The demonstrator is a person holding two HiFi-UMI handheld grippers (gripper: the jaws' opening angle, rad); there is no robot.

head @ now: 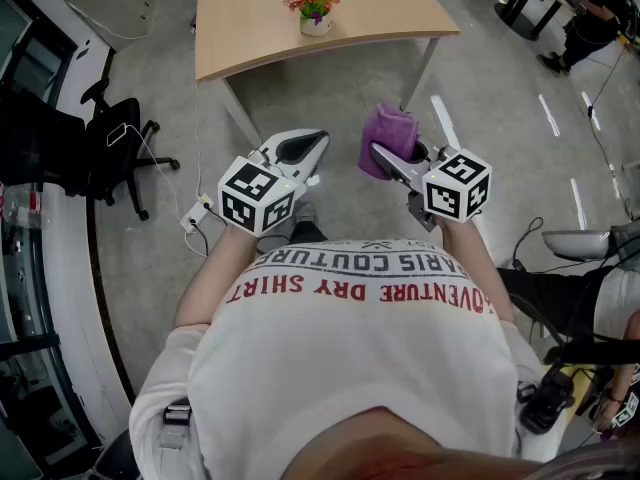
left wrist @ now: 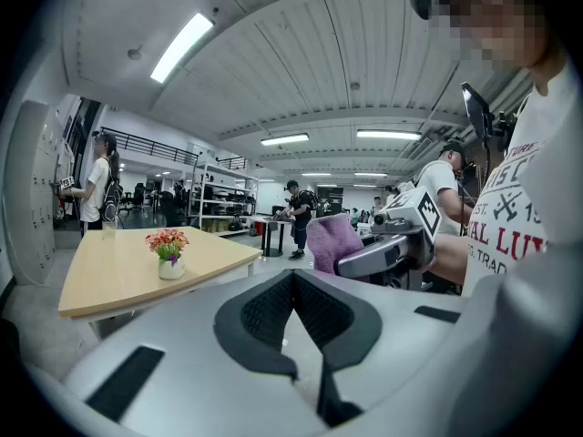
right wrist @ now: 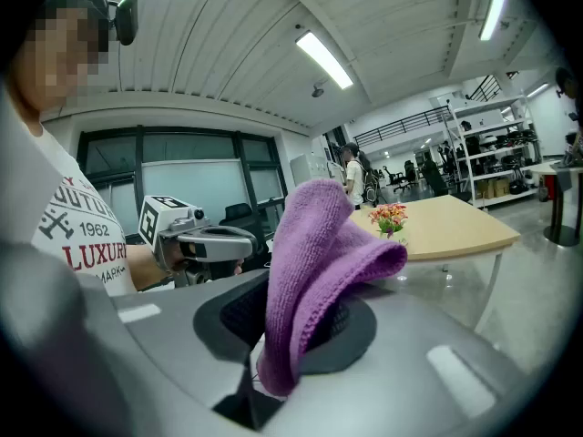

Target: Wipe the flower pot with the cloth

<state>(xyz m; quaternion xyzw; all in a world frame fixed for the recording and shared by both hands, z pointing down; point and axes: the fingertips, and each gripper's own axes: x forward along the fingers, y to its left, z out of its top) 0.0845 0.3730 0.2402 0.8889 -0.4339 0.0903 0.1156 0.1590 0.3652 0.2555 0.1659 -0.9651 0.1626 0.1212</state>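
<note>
A small white flower pot (head: pixel 315 25) with red and orange flowers stands near the front edge of a light wooden table (head: pixel 250 28); it also shows in the left gripper view as the pot (left wrist: pixel 171 268) and in the right gripper view as the pot (right wrist: pixel 393 233). My right gripper (head: pixel 385 158) is shut on a purple cloth (head: pixel 387 138), which stands folded up out of the jaws as the cloth (right wrist: pixel 314 271). My left gripper (head: pixel 300 148) is shut with nothing in it. Both are held in front of the person's chest, well short of the table.
A black office chair (head: pixel 115 143) stands at the left, with a power strip and cables (head: pixel 195 213) on the grey floor. The table's legs (head: pixel 240 118) are ahead. Other people, desks and shelving show in the far room; a seated person (head: pixel 600 308) is at the right.
</note>
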